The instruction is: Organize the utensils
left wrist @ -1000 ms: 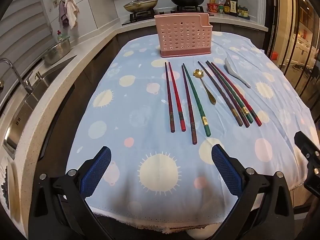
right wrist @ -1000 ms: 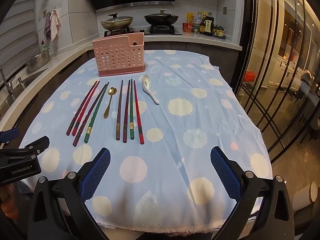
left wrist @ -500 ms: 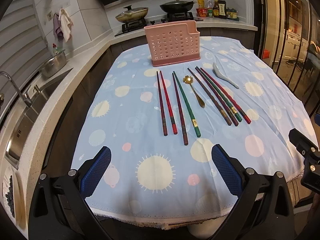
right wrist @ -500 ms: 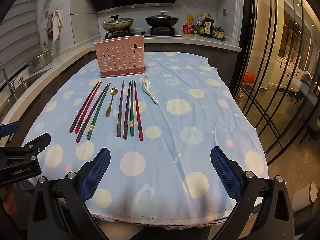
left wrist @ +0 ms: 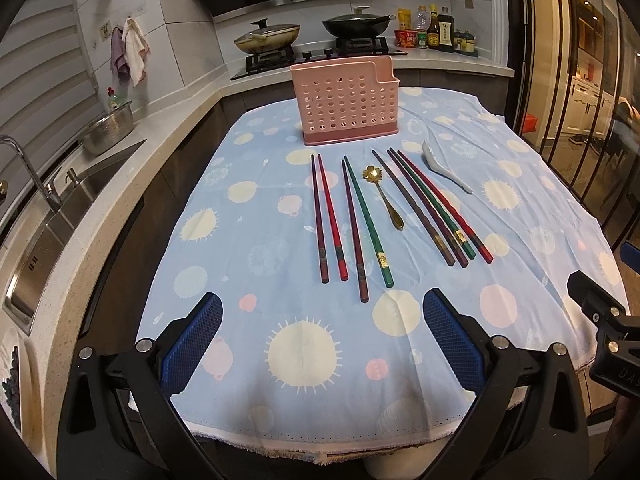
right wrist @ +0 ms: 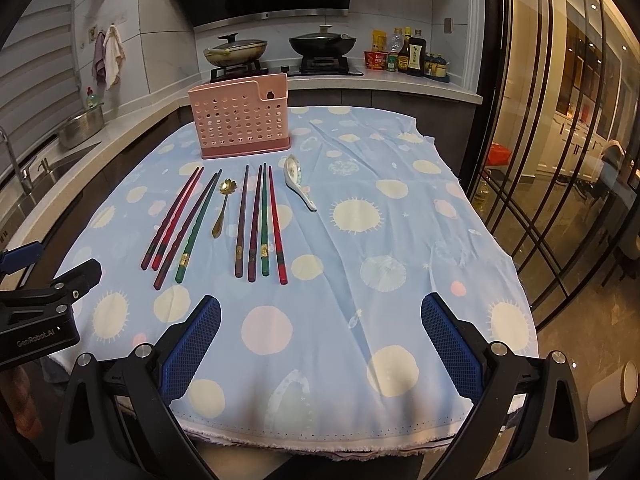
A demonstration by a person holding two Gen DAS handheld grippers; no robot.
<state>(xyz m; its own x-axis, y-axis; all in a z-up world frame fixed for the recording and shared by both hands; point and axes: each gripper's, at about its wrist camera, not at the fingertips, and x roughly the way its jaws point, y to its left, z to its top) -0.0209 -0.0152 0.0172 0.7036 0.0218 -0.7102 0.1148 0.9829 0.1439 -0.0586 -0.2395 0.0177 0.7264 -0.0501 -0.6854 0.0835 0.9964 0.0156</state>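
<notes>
A pink perforated utensil holder (left wrist: 346, 106) (right wrist: 242, 122) stands upright at the far end of the table. In front of it lie several red, green and dark chopsticks (left wrist: 352, 224) (right wrist: 262, 222), a gold spoon (left wrist: 384, 198) (right wrist: 223, 208) and a white ceramic spoon (left wrist: 444, 170) (right wrist: 300, 186), all flat on the blue dotted cloth. My left gripper (left wrist: 322, 338) is open and empty above the near table edge. My right gripper (right wrist: 320, 338) is open and empty, also at the near edge, to the right of the left one.
The blue dotted cloth (left wrist: 248, 240) covers the table. A counter with a sink (left wrist: 52, 220) and a metal bowl (left wrist: 108, 130) runs along the left. A stove with pans (left wrist: 312, 36) and bottles (left wrist: 436, 32) stands behind. Glass doors (right wrist: 560, 140) are on the right.
Both grippers have drawn back and risen a little, so the table and utensils look slightly farther. Nothing on the table has moved. Both grippers stay open.
</notes>
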